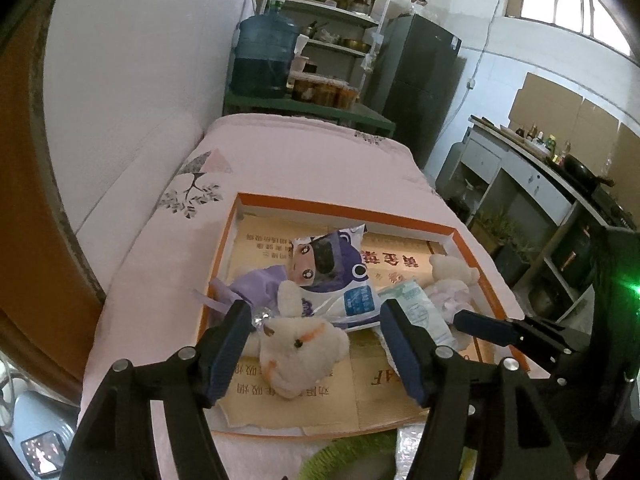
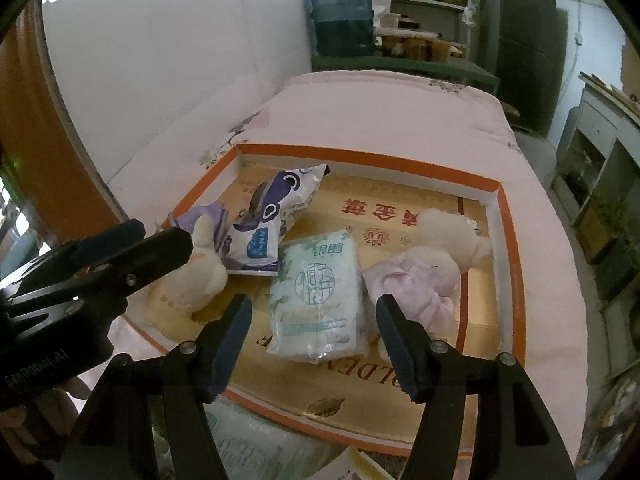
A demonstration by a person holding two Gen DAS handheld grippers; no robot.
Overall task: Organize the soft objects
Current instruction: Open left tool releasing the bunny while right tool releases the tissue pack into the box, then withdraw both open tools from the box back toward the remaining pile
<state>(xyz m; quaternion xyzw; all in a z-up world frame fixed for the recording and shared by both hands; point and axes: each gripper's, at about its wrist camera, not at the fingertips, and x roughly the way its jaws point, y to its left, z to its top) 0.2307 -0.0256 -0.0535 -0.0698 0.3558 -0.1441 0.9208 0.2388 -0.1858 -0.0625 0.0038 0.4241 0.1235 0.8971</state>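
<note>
An orange-rimmed shallow box (image 1: pixel 344 206) (image 2: pixel 360 156) lies on a pink-covered bed. In it are a cream plush rabbit (image 1: pixel 300 344) (image 2: pixel 200 272), a purple-and-white snack bag (image 1: pixel 340 276) (image 2: pixel 276 208), a purple pouch (image 1: pixel 256 284), a pale green tissue pack (image 1: pixel 420 312) (image 2: pixel 316 292) and a plush bear in pink cloth (image 1: pixel 452 280) (image 2: pixel 424 268). My left gripper (image 1: pixel 316 352) is open, its jaws on either side of the rabbit. My right gripper (image 2: pixel 312 344) is open, just in front of the tissue pack; it also shows in the left wrist view (image 1: pixel 492 328).
A white wall runs along the bed's left side. Beyond the bed stand a blue water jug (image 1: pixel 264 56), metal shelves (image 1: pixel 340 12) and a dark fridge (image 1: pixel 420 80). A counter with bottles (image 1: pixel 540 148) is at the right. Another tissue pack (image 2: pixel 248 448) and something green (image 1: pixel 348 452) lie near the box's front edge.
</note>
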